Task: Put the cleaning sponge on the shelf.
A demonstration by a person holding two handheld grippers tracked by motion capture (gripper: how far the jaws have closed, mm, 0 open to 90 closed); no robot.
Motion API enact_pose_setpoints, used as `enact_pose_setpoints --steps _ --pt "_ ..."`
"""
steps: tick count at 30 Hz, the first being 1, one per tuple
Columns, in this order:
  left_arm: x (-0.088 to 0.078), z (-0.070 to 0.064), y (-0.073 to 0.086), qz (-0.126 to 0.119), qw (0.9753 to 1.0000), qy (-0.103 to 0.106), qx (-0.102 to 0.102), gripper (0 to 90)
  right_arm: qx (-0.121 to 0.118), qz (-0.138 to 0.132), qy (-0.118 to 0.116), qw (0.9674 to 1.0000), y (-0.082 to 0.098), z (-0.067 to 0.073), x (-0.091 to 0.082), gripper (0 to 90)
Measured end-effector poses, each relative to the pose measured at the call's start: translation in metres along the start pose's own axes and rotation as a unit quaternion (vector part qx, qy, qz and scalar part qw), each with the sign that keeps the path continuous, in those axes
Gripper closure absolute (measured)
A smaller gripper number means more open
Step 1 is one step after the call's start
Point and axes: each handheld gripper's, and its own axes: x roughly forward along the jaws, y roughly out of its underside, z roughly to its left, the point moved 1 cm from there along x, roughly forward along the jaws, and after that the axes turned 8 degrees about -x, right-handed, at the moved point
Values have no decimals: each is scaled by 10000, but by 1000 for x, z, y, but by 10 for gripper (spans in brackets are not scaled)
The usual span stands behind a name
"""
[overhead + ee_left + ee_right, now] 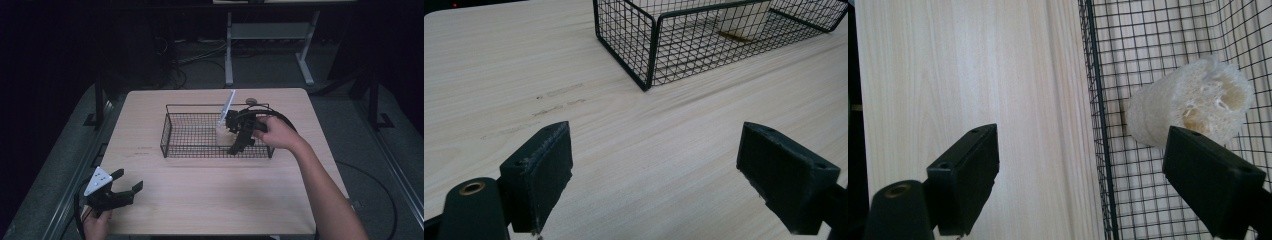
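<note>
Both grippers gape, empty; lift the right gripper (235, 131) straight up, clear of the loofah (1193, 107) in the basket (172, 150).

Pale, fibrous loofah piece (1193, 107): short cylinder on its side in black wire basket (1148, 210), just beyond right gripper (1080, 175), past its wide-apart jaws, untouched.

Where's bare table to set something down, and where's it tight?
Free: the table between the wire basket and the near edge, right of the left gripper; also the strip left of the basket. Tight: the basket's right end, where the right gripper hangs over the loofah.
</note>
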Motion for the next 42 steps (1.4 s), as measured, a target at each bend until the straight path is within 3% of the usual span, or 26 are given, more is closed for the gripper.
enact_pose_setpoints --steps 14,42 --pt "1 -1 0 -7 10000 1 18 139 15 75 62 10000 11 11 3 146" --pt "1 -2 0 30 10000 0 41 139 -78 -10 -144 9999 29 41 21 147"
